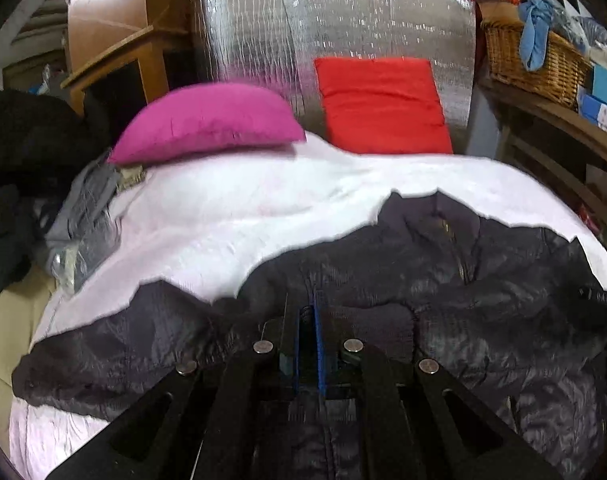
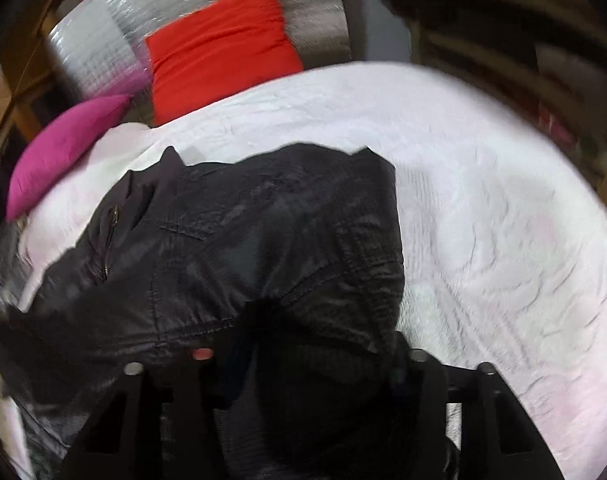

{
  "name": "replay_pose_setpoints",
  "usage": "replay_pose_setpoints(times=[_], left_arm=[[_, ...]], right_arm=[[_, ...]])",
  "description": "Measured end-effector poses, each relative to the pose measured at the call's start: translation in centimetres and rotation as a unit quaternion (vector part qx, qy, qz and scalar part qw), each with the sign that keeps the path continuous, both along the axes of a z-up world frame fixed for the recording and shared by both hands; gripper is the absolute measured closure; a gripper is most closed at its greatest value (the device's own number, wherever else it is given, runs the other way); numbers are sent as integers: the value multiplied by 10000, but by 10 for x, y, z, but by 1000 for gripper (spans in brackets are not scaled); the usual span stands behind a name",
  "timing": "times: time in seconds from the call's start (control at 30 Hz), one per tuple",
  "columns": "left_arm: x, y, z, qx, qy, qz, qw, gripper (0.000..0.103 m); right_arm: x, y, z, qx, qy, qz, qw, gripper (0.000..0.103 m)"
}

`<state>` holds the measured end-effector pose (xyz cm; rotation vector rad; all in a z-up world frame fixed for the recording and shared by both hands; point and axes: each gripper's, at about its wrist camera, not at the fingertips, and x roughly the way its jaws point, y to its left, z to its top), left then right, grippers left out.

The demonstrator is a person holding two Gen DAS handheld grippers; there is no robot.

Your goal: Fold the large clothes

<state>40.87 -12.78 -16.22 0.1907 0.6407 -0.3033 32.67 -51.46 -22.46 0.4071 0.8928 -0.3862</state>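
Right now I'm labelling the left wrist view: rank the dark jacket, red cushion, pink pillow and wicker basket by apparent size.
1. dark jacket, though nearest the camera
2. pink pillow and red cushion, too alike to rank
3. wicker basket, partly cut off

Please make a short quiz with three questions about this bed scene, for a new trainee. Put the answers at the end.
1. True or false: the red cushion stands against the silver panel.
2. Which lies on the white bedcover? A) dark jacket B) blue towel C) green shoe
3. Fill in: the pads of the left gripper are ____ together.

Key:
1. True.
2. A. The jacket also fills the right wrist view, where its fabric bunches between the fingers of the right gripper.
3. Shut; dark jacket fabric surrounds them.
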Motion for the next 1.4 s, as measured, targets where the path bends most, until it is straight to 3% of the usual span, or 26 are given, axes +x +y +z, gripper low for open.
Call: replay_pose_setpoints(times=[0.07,0.17,0.27,0.37,0.43,0.47,0.5,0.57,0.7,0.77,0.83,0.87,0.9,1.0,1.13,1.17,1.2,1.23,1.33,1.4], left_arm=[[0,-5,10,-69,-204,4,9998,97],[-16,-19,35,-146,-955,-182,9952,97],[-31,-38,35,361,-1624,-384,9853,96],[-10,-50,-10,1417,-1270,-184,9816,96],[23,-46,-67,2293,-267,176,9728,97],[34,-38,-86,2568,74,457,9654,98],[41,-29,-95,2650,242,625,9619,99],[48,-10,-95,2429,518,829,9651,99],[41,10,-63,1596,563,845,9819,99],[35,13,-52,982,733,643,9904,97],[37,8,-51,609,986,482,9921,60],[37,5,-51,447,1055,429,9925,24],[37,1,-51,252,1038,400,9935,13],[36,-13,-53,186,966,329,9946,13],[47,-18,-68,-61,1293,305,9911,15],[50,-18,-73,-129,1368,297,9901,28],[52,-19,-78,-210,1505,245,9881,56],[54,-22,-83,-177,1661,239,9857,63],[49,-32,-90,292,1526,265,9875,68],[48,-39,-89,475,1512,290,9869,68]], right_arm=[[-5,-5,11,-49,-191,-167,9997,71],[-11,-19,15,112,-425,-429,9981,74],[-11,-30,3,152,-341,-632,9973,74],[-7,-31,-6,237,-194,-679,9972,74],[-7,-32,-3,408,-228,-659,9967,71],[-8,-33,-2,549,-223,-667,9960,66],[-10,-36,1,708,-175,-693,9949,50],[-19,-44,5,905,-205,-784,9926,29],[-47,-64,37,1258,-1125,-1091,9796,29],[-59,-61,53,1230,-1589,-982,9747,29],[-61,-46,62,1095,-1673,-621,9778,29],[-54,-36,63,994,-1605,-455,9810,30],[-50,-21,64,847,-1505,-229,9847,30],[-39,6,60,668,-1281,188,9893,39],[-19,31,42,710,-887,565,9919,43],[-17,36,36,702,-753,596,9929,46],[-12,39,29,744,-585,641,9934,52],[-10,43,21,826,-398,681,9935,54],[-3,46,-7,1023,128,764,9917,55],[1,51,-8,876,155,794,9929,56]])
